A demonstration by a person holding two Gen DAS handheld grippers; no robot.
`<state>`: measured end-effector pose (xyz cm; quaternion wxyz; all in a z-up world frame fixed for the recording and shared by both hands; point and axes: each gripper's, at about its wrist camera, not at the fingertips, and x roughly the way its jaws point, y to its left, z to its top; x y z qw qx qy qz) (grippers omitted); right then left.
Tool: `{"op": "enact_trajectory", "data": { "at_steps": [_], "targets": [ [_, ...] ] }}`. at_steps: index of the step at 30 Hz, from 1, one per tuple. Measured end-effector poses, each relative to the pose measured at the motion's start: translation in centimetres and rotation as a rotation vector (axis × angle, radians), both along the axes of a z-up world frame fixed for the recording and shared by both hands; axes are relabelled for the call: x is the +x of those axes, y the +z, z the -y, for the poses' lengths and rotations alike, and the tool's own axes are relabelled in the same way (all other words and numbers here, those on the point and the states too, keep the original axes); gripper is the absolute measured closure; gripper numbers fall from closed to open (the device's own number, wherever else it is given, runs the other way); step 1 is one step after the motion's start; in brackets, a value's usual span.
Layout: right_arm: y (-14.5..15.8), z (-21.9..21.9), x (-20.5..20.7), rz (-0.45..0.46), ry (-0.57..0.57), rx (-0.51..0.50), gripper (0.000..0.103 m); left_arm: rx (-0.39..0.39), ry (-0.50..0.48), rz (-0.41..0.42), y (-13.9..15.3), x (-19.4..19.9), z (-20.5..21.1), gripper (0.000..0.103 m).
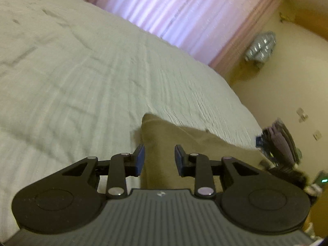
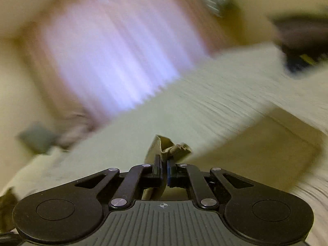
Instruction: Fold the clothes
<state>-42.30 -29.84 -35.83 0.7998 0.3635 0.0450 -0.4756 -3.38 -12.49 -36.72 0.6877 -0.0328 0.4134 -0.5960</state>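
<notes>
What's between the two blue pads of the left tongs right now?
Nothing is gripped: the left tongs stand open over the tan cloth garment on the white ribbed bedspread, in the left wrist view.

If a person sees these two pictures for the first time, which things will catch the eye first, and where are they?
First, the bright pink curtain glowing behind the far edge of the white bedspread that fills the left wrist view. Next, the right tongs, shut on a bunched edge of the tan garment at the bottom centre of the blurred right wrist view. The left tongs stand open above the same tan cloth.
</notes>
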Motion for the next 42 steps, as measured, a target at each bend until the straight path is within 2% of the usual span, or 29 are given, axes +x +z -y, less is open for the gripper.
{"op": "enact_trajectory", "data": {
  "at_steps": [2, 4, 5, 7, 8, 9, 10, 12, 14, 15, 17, 20, 21, 22, 23, 25, 26, 27, 28, 29, 34, 36, 39, 40, 42],
  "targets": [
    [-3.5, 1.8, -1.9, 0.024, -0.041, 0.182, 0.1, 0.028, -0.021, -0.005, -0.5, -0.9, 1.1, 0.078],
    [-5.8, 2.9, -3.6, 0.136, -0.067, 0.312, 0.1, 0.051, -0.04, -0.008, -0.8, -1.7, 1.9, 0.078],
    [-6.0, 3.0, -4.0, 0.182, -0.07, 0.318, 0.1, 0.053, -0.047, -0.006, -0.8, -1.9, 2.1, 0.078],
    [-5.8, 3.2, -4.4, 0.218, -0.057, 0.321, 0.098, 0.058, -0.047, 0.003, -0.7, -2.2, 2.2, 0.078],
    [-5.8, 3.5, -4.7, 0.233, -0.051, 0.329, 0.092, 0.059, -0.044, 0.005, -0.6, -2.2, 2.1, 0.078],
    [-5.7, 3.7, -4.9, 0.247, -0.046, 0.338, 0.078, 0.06, -0.04, 0.005, -0.6, -2.3, 2.1, 0.078],
    [-5.8, 3.9, -4.9, 0.264, -0.045, 0.343, 0.071, 0.062, -0.036, 0.004, -0.6, -2.3, 2.1, 0.078],
    [-6.3, 4.2, -4.4, 0.294, -0.05, 0.345, 0.071, 0.068, -0.031, 0.008, -0.6, -2.4, 2.2, 0.078],
    [-5.9, 4.4, -4.1, 0.271, -0.018, 0.32, 0.076, 0.072, -0.028, 0.015, -0.5, -2.4, 2.4, 0.078],
    [-5.3, 4.5, -3.8, 0.23, 0.003, 0.286, 0.1, 0.072, -0.029, 0.019, -0.4, -2.4, 2.6, 0.078],
    [-3.2, 4.1, -2.9, 0.107, 0.046, 0.155, 0.099, 0.068, -0.032, 0.029, -0.2, -2.5, 2.9, 0.078],
    [1.0, 2.2, -2.3, -0.032, 0.098, -0.148, 0.1, 0.044, -0.042, 0.041, 0.3, -2.8, 3.3, 0.078],
    [1.9, 1.7, -2.6, -0.073, 0.092, -0.218, 0.1, 0.044, -0.047, 0.04, 0.3, -2.9, 3.6, 0.078],
    [2.2, 1.6, -3.1, -0.111, 0.08, -0.242, 0.1, 0.047, -0.052, 0.038, 0.1, -3.2, 3.9, 0.078],
    [1.7, 2.1, -3.8, -0.145, 0.06, -0.21, 0.1, 0.05, -0.058, 0.037, 0.0, -3.4, 4.3, 0.078],
    [-1.6, 4.6, -5.4, -0.239, -0.022, 0.007, 0.1, 0.07, -0.068, 0.03, -0.6, -3.9, 5.1, 0.078],
    [-3.2, 5.4, -6.2, -0.238, -0.049, 0.094, 0.1, 0.081, -0.075, 0.027, -0.9, -4.3, 5.5, 0.078],
    [-4.3, 5.8, -7.2, -0.189, -0.062, 0.137, 0.1, 0.087, -0.082, 0.026, -1.1, -4.5, 5.8, 0.078],
    [-4.7, 5.9, -7.8, -0.162, -0.068, 0.146, 0.1, 0.091, -0.086, 0.029, -1.2, -4.7, 6.0, 0.078],
    [-4.1, 5.6, -7.8, -0.169, -0.066, 0.112, 0.1, 0.096, -0.088, 0.033, -1.3, -4.9, 6.2, 0.078],
    [-0.3, 5.1, -5.8, -0.167, -0.032, -0.149, 0.1, 0.086, -0.093, 0.047, -1.0, -5.3, 6.9, 0.078],
    [0.6, 4.4, -6.0, -0.208, -0.073, -0.216, 0.1, 0.091, -0.096, 0.049, -1.1, -5.5, 7.1, 0.078],
    [-2.9, 6.8, -7.8, -0.271, -0.181, -0.016, 0.1, 0.113, -0.109, 0.042, -1.8, -5.9, 7.6, 0.078],
    [-3.7, 7.3, -8.4, -0.26, -0.196, 0.021, 0.1, 0.118, -0.114, 0.041, -2.0, -6.1, 7.7, 0.078],
    [-3.8, 7.1, -9.1, -0.204, -0.181, 0.004, 0.1, 0.122, -0.121, 0.053, -2.1, -6.4, 7.8, 0.078]
  ]
}}
